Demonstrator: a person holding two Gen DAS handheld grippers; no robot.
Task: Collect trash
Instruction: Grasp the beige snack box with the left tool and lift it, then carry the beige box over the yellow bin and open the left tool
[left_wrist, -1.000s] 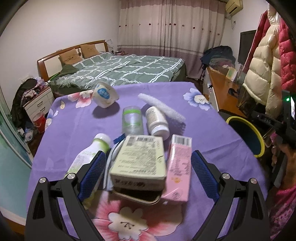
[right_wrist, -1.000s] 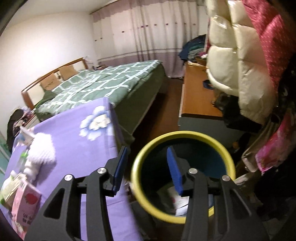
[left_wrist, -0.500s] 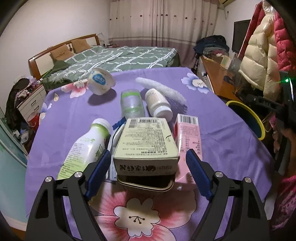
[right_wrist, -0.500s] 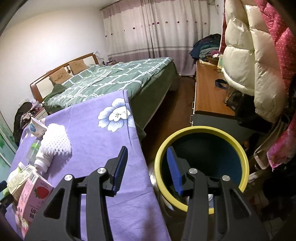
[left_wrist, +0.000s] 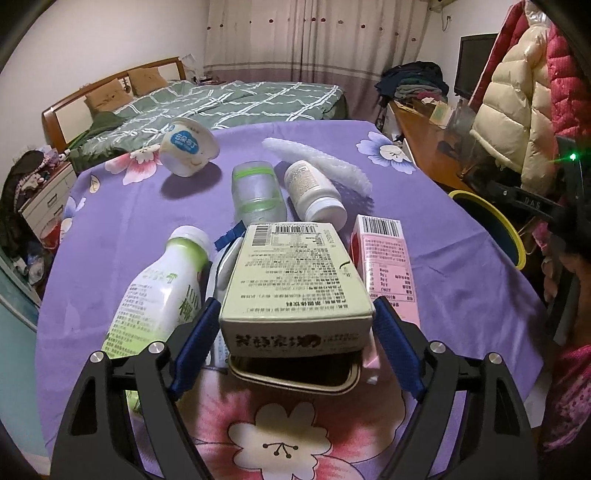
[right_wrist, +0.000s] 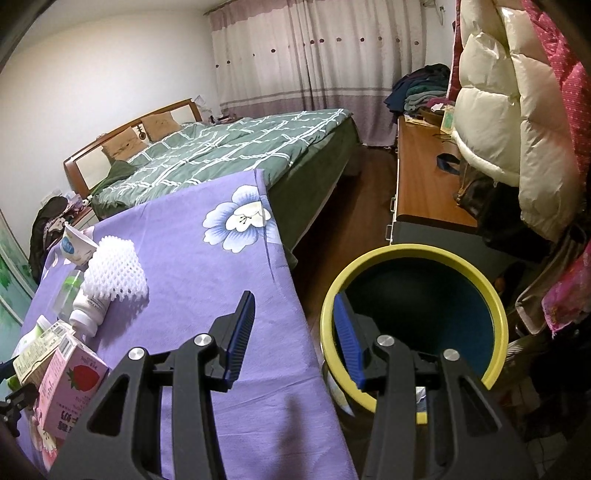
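Trash lies on a purple flowered tablecloth (left_wrist: 110, 229). My left gripper (left_wrist: 293, 328) is open around a pale green carton (left_wrist: 295, 280) lying on an open tin (left_wrist: 295, 373); the pads stand at its sides. Beside it lie a green-white bottle (left_wrist: 159, 295), a pink carton (left_wrist: 388, 266), a clear bottle (left_wrist: 256, 194), a white pill bottle (left_wrist: 314, 192), a white foam net (left_wrist: 317, 162) and a yogurt cup (left_wrist: 188, 146). My right gripper (right_wrist: 291, 325) is open and empty over the table edge, beside the yellow-rimmed bin (right_wrist: 495, 317).
The bin (left_wrist: 495, 225) stands on the floor right of the table. A green bed (right_wrist: 229, 155) lies beyond. A wooden desk (right_wrist: 421, 177) and hanging coats (right_wrist: 509, 110) are on the right. The pink carton (right_wrist: 70, 387) and foam net (right_wrist: 118, 269) show at left.
My left gripper has closed in on the green carton, which now sits between the pads. My right gripper has pulled up and left from inside the bin toward the table edge.
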